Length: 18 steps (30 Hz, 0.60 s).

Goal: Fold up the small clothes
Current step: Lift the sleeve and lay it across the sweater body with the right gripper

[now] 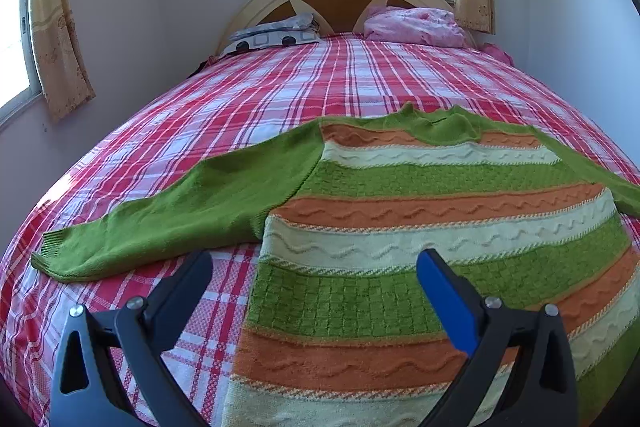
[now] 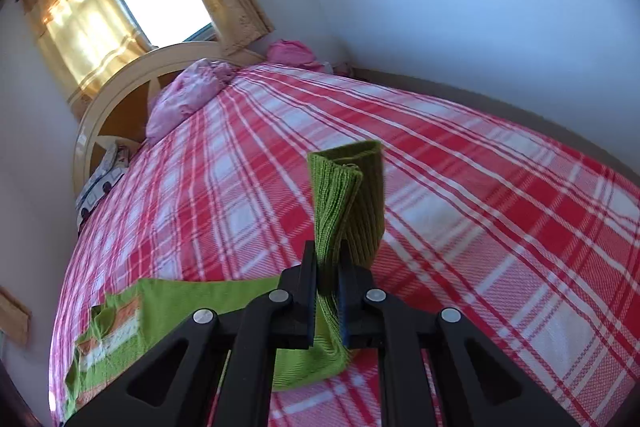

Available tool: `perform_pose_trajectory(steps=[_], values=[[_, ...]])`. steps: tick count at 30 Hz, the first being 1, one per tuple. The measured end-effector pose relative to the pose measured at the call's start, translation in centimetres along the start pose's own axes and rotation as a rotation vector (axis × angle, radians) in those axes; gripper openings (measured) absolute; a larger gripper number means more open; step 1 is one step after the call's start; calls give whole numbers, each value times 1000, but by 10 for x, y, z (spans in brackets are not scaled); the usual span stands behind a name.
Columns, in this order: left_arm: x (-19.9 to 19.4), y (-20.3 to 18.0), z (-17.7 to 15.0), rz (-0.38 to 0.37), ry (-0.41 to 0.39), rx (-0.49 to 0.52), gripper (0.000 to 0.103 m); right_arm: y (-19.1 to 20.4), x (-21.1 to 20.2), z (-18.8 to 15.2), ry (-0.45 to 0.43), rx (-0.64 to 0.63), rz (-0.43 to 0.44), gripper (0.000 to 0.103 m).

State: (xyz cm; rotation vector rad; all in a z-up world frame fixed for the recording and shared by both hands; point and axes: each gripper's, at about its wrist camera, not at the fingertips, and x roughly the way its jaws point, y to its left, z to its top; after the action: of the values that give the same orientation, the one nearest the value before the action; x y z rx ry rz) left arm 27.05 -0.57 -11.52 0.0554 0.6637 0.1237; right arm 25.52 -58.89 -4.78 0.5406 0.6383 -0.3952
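While the right gripper [image 2: 327,277] pinches the ribbed cuff [image 2: 344,195] above the bed [image 2: 480,207], the sweater [image 1: 420,227] lies flat to its left, sleeve running sideways; the left gripper [image 1: 314,269] hovers agape over the hem

One striped sweater [image 1: 420,211] is laid out, with two green sleeves counted – the left sleeve [image 1: 168,211] and the right sleeve [image 2: 344,195]. Two grippers are seen – left gripper [image 1: 316,267], right gripper [image 2: 326,267]. One bed [image 1: 248,99], two windows, two pillows are counted
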Motion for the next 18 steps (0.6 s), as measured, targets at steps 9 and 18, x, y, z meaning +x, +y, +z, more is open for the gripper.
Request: perform_pose_trajectory(steps=[9, 18], values=[[-2, 10, -2, -13, -6, -24, 103, 68, -8, 6, -6, -103, 80, 8], [-2, 16, -5, -38, -6, -41, 103, 154, -31, 18, -62, -203, 192, 8]])
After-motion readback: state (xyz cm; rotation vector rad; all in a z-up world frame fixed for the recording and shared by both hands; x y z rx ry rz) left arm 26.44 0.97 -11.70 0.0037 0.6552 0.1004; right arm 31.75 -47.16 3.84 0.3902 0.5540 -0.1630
